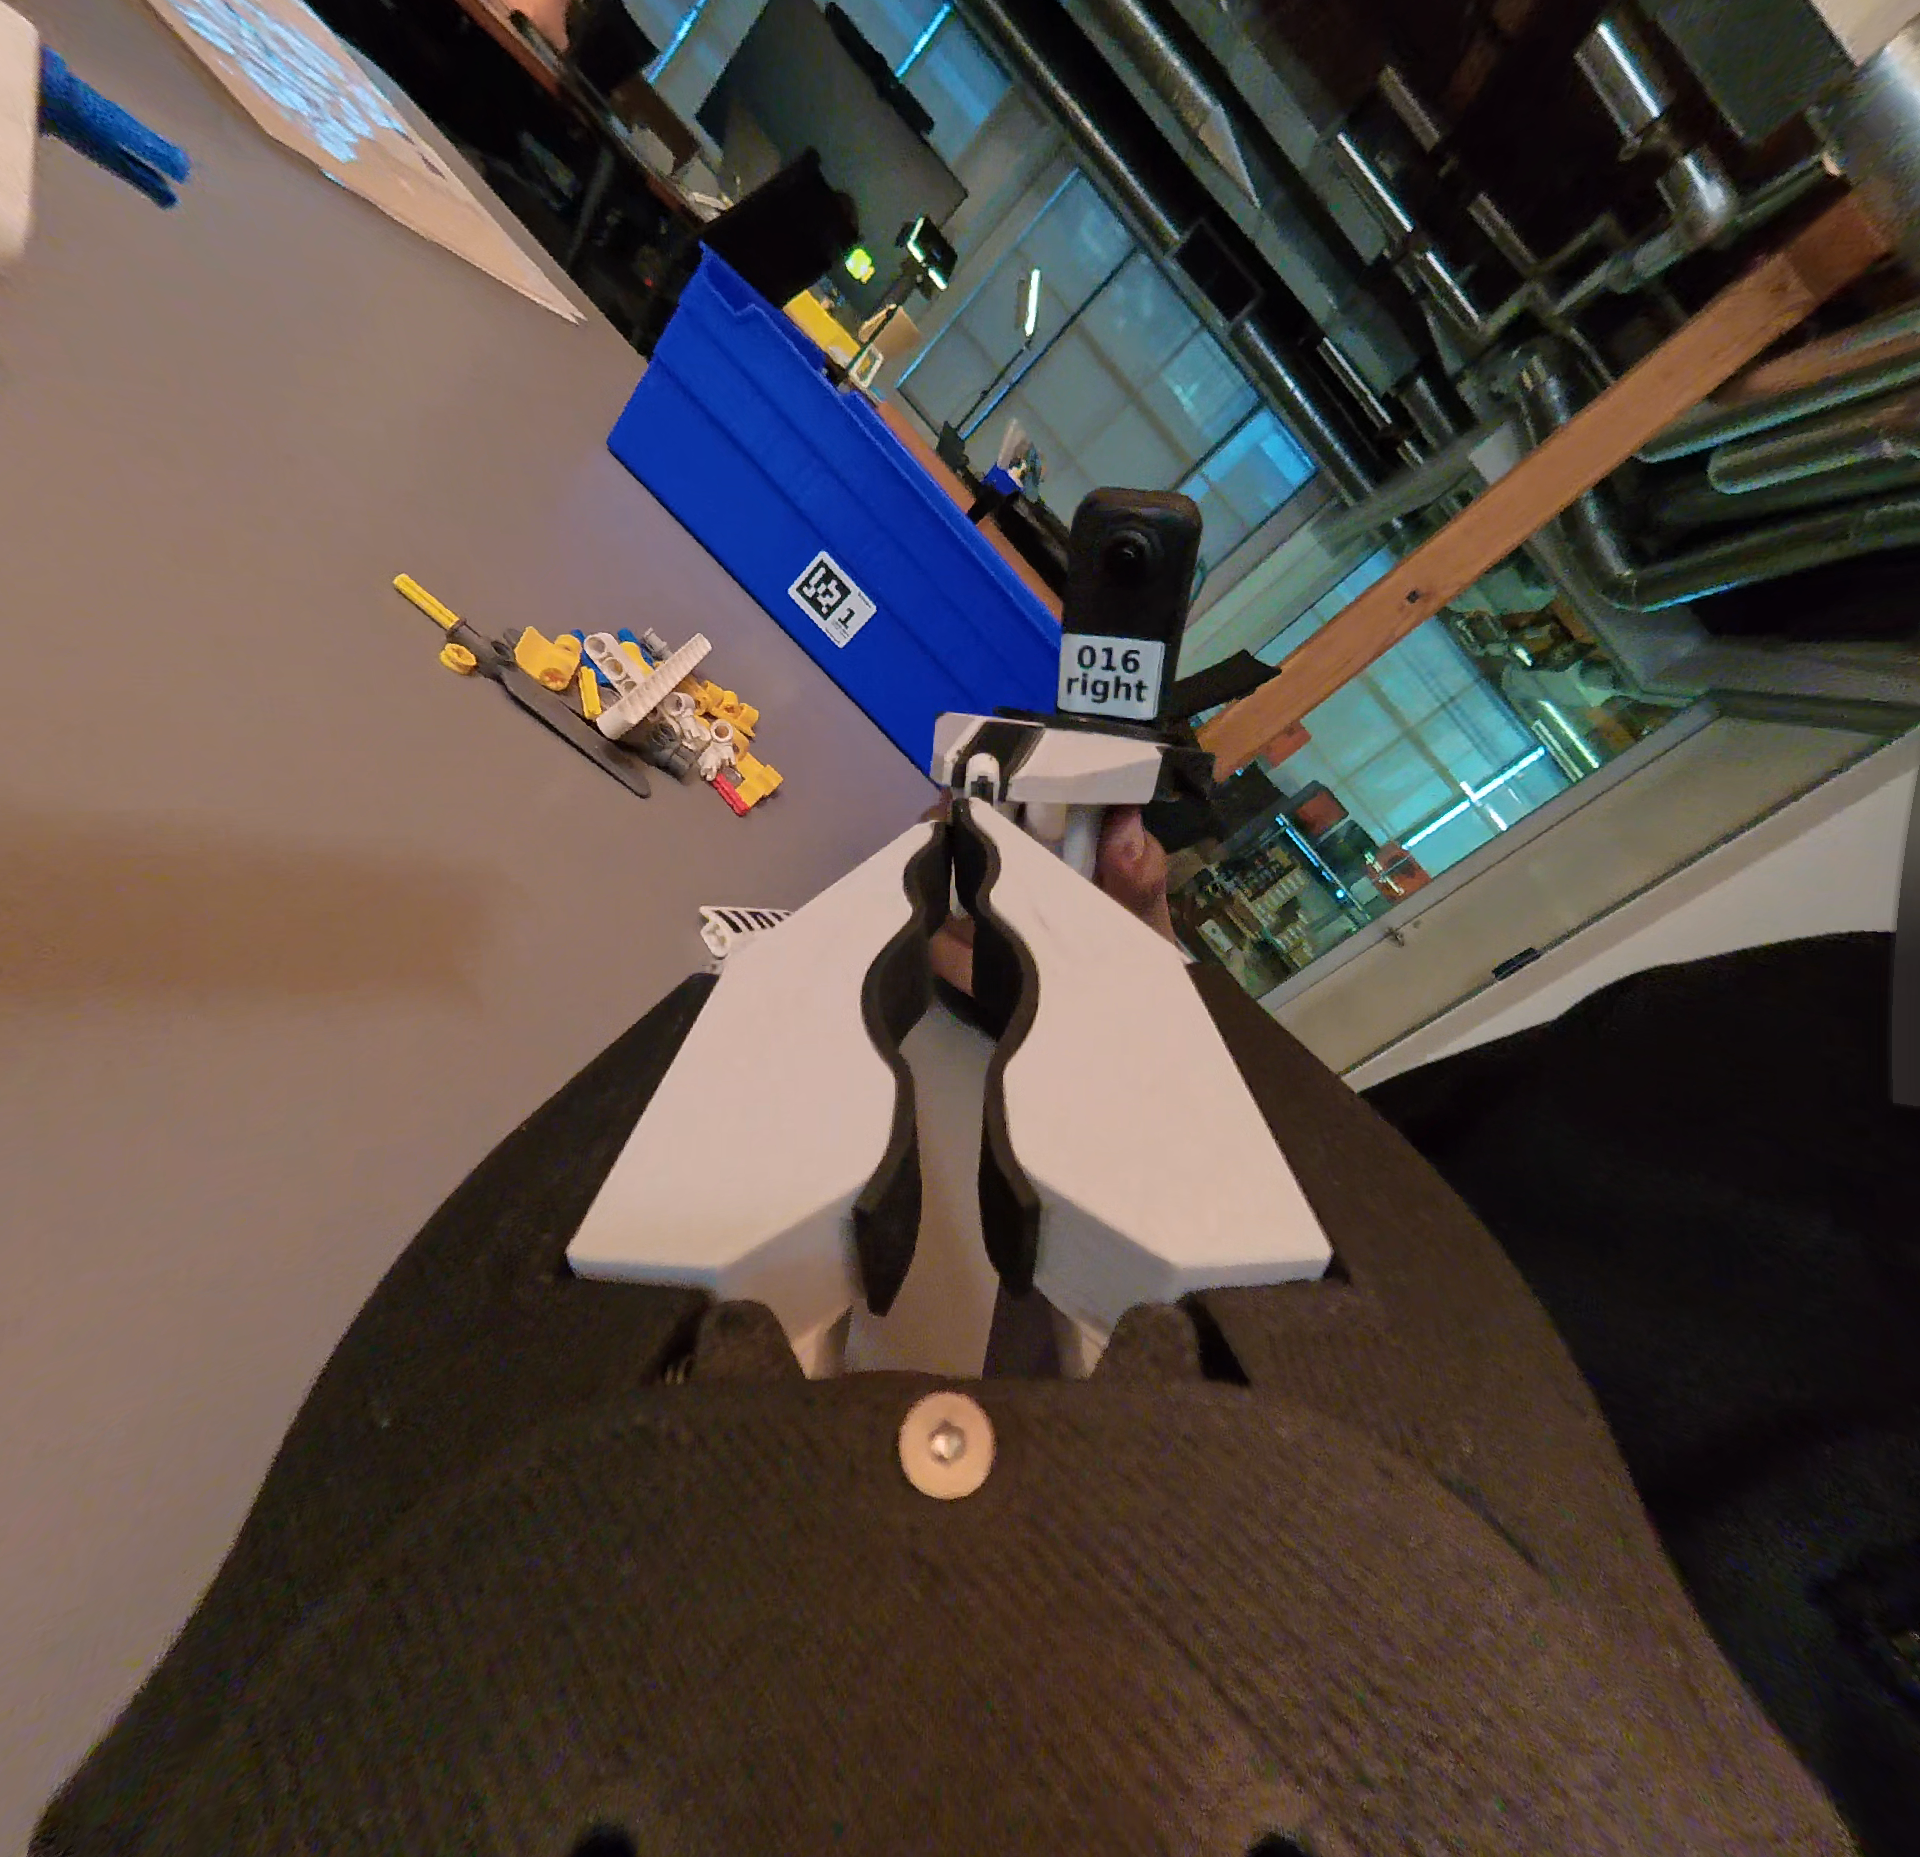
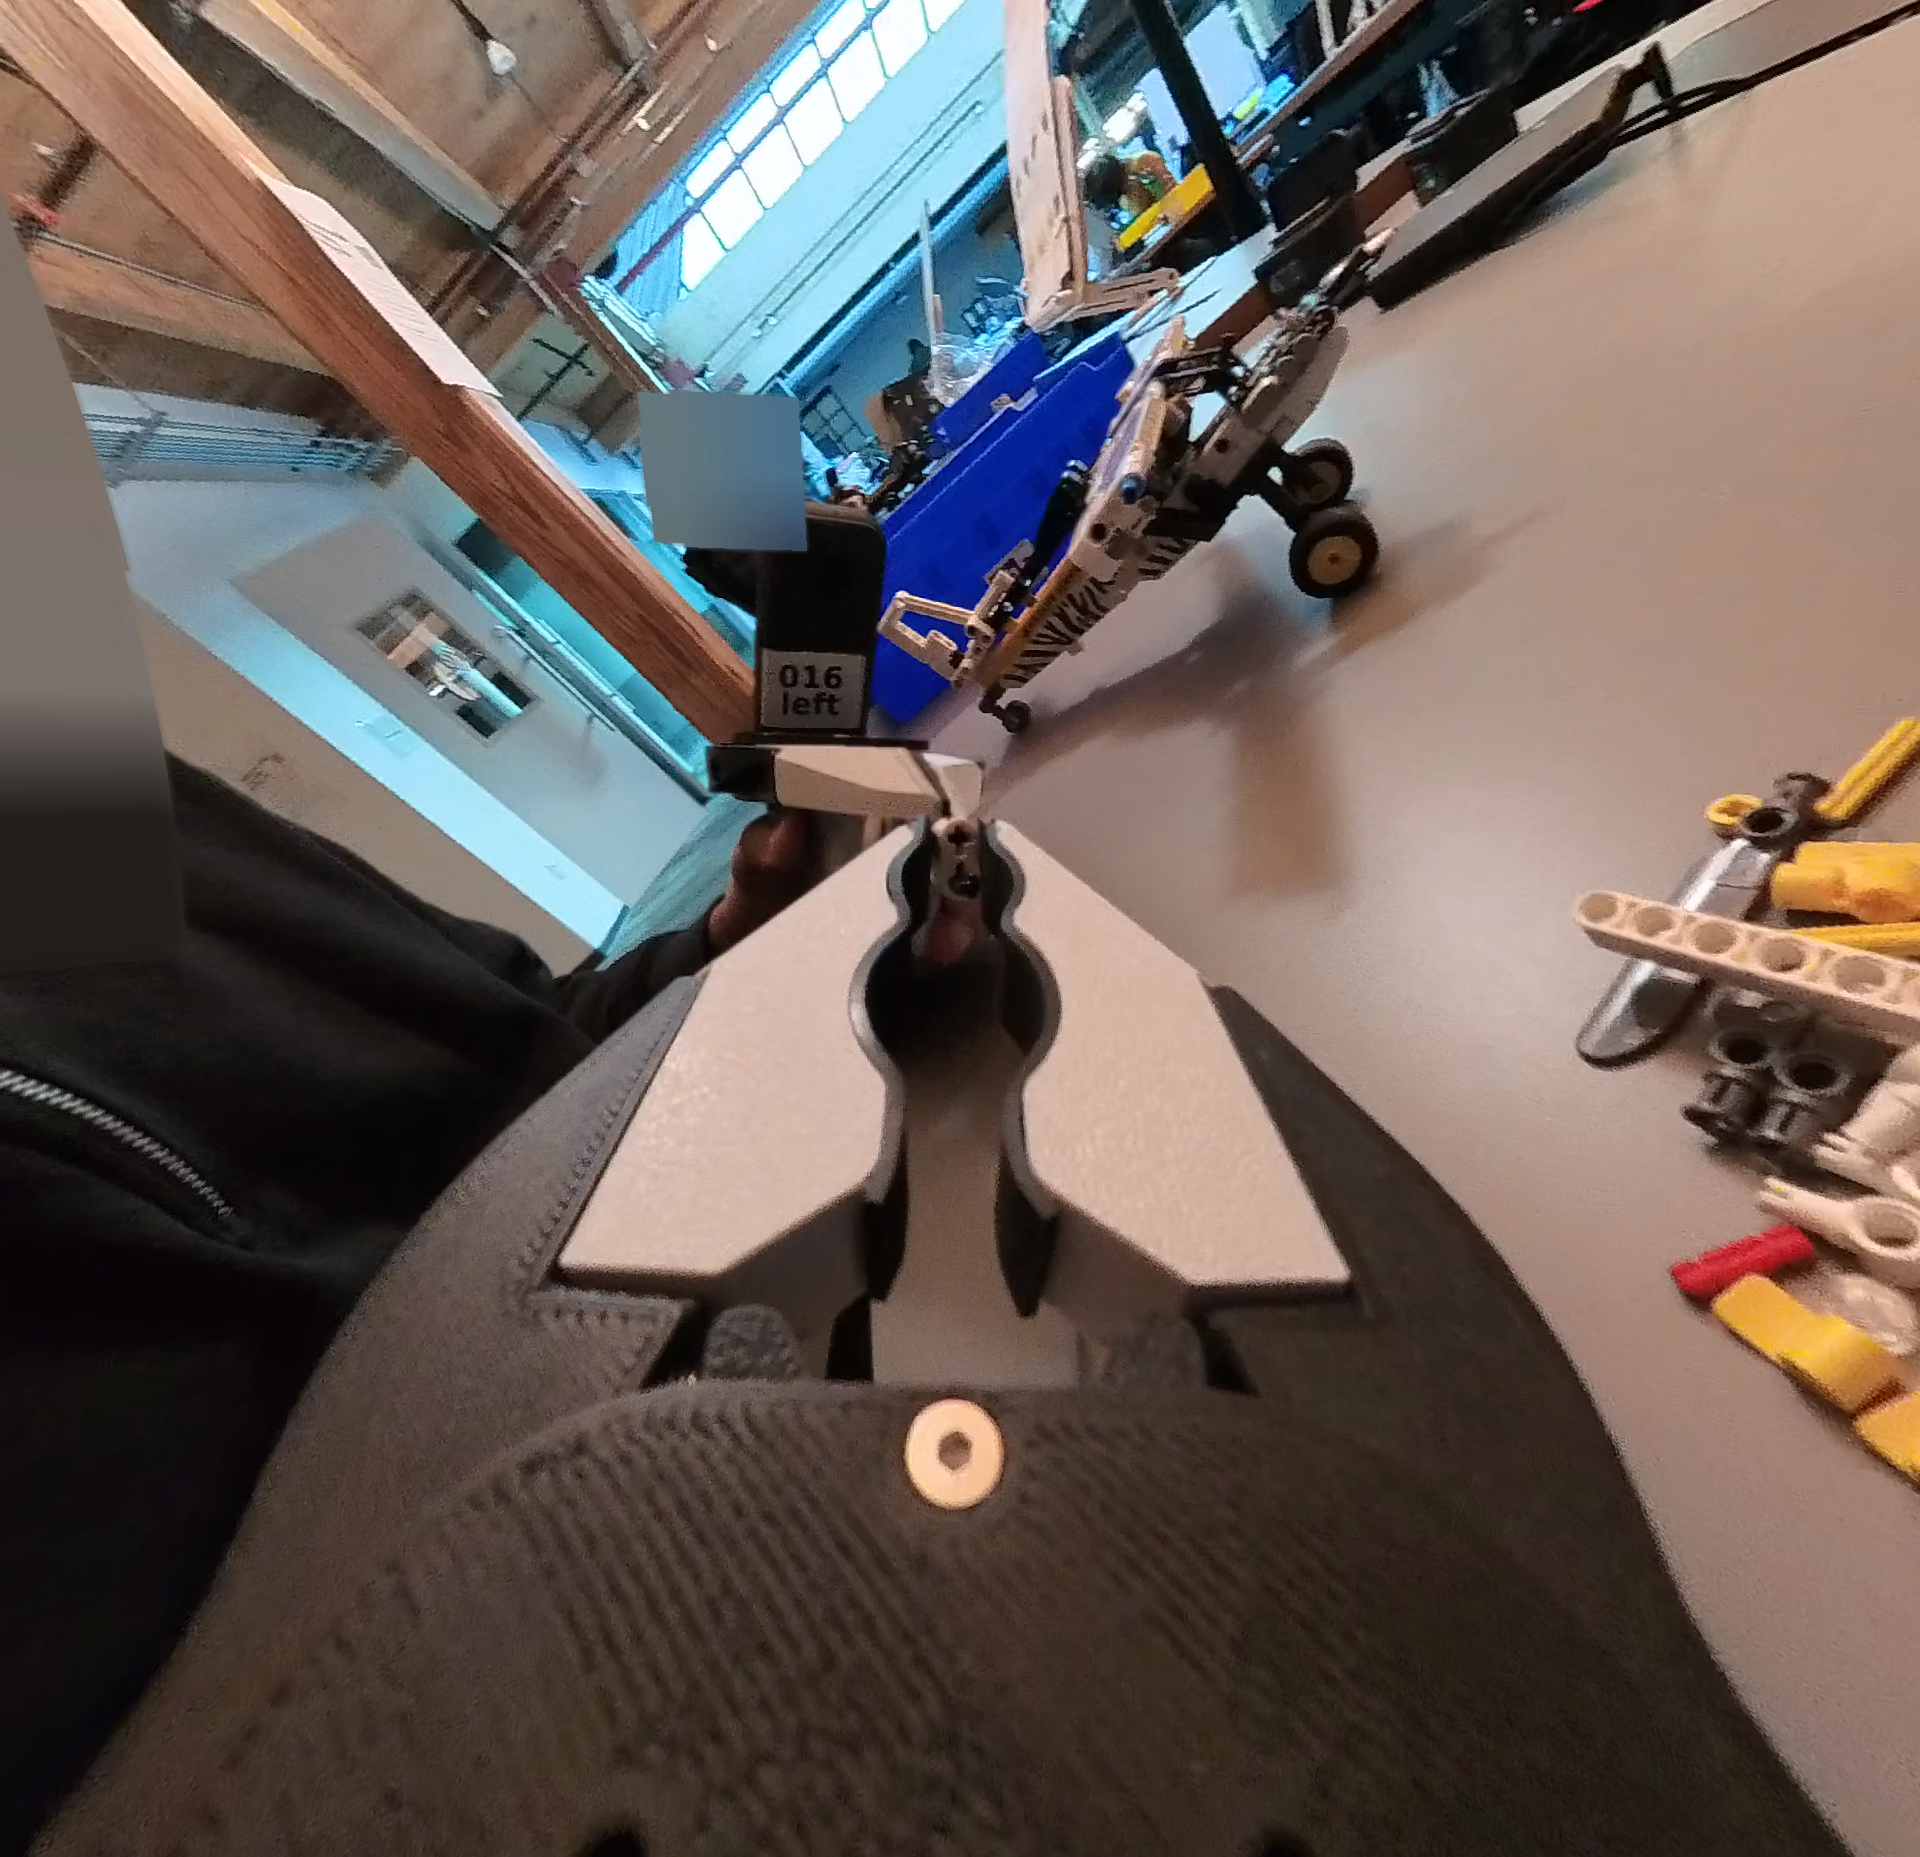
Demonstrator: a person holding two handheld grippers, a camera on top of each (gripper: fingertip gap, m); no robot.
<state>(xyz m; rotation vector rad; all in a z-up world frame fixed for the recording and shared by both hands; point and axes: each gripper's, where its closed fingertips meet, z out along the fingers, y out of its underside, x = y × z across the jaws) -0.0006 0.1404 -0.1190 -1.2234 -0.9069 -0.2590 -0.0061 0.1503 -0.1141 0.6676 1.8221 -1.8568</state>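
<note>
Black housing and pale fingers of each tool fill the near foreground of both wrist views, above a wide grey counter [image 2: 1558, 457]. At 12 o'clock from the left tool [image 1: 961, 820], a blue bin [image 1: 831, 477] stands on the counter. A wheeled brick model with zebra-striped panels [image 2: 1164, 498] stands at 1 o'clock from the right tool [image 2: 956, 851]. Loose yellow, white and grey brick parts [image 1: 623, 695] lie piled at 10 o'clock from the left tool. Both tools meet tip to tip above the counter. The right tool's jaws are narrow, clamped on a small white brick piece [image 2: 954, 857]. The left tool's jaws are fully together; whether they pinch that piece is unclear.
</note>
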